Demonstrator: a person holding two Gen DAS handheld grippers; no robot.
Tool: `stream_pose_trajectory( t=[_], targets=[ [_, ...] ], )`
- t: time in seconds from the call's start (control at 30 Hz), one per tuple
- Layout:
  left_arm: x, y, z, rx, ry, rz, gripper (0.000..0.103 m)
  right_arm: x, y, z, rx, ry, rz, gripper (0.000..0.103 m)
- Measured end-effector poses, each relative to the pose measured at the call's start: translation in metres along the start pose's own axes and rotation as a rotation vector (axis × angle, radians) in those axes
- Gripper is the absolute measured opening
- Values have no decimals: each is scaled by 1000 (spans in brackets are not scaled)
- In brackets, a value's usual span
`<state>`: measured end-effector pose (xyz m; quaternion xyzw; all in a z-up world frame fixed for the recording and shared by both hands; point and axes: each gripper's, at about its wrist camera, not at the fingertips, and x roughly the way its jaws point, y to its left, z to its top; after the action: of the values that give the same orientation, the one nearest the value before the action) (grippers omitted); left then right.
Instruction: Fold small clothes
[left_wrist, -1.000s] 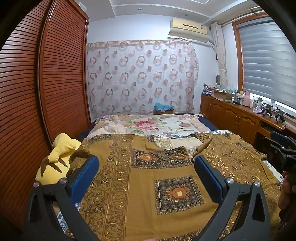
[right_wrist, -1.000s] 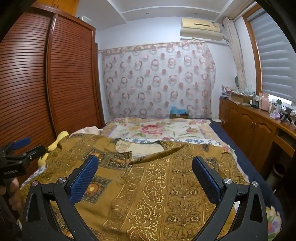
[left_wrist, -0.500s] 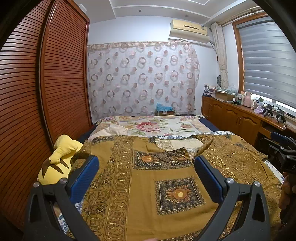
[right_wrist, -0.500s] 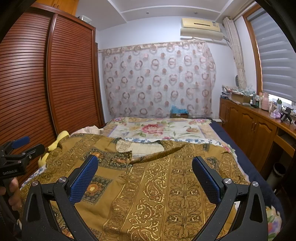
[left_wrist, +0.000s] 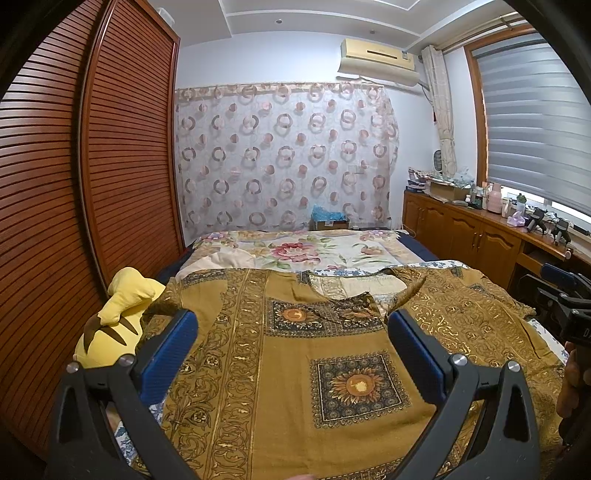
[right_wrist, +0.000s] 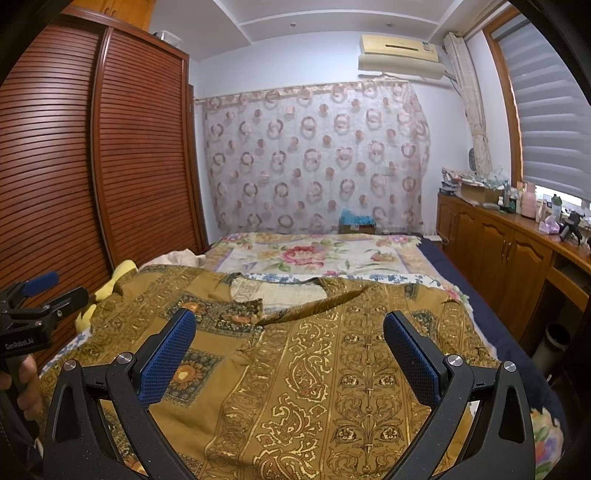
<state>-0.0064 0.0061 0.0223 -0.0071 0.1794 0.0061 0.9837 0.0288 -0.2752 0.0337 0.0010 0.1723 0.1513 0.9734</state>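
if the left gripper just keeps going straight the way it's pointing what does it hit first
Most likely the gold patterned garment spread on the bed: the left gripper, jaws open, frames it from just above. Depth is hard to judge; a level path might skim over it toward the floral bedspread.

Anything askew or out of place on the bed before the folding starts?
The golden patterned garment lies spread, but its front flap by the neckline is rumpled and turned over. A yellow plush toy sits against its left edge. Nothing looks damaged.
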Motion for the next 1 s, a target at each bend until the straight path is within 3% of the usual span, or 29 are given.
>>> stream_pose_trajectory(
  t=[1.0],
  targets=[
    [-5,-1,7,4,-12,1,103,1,0,-1,2,2,0,103]
  ],
)
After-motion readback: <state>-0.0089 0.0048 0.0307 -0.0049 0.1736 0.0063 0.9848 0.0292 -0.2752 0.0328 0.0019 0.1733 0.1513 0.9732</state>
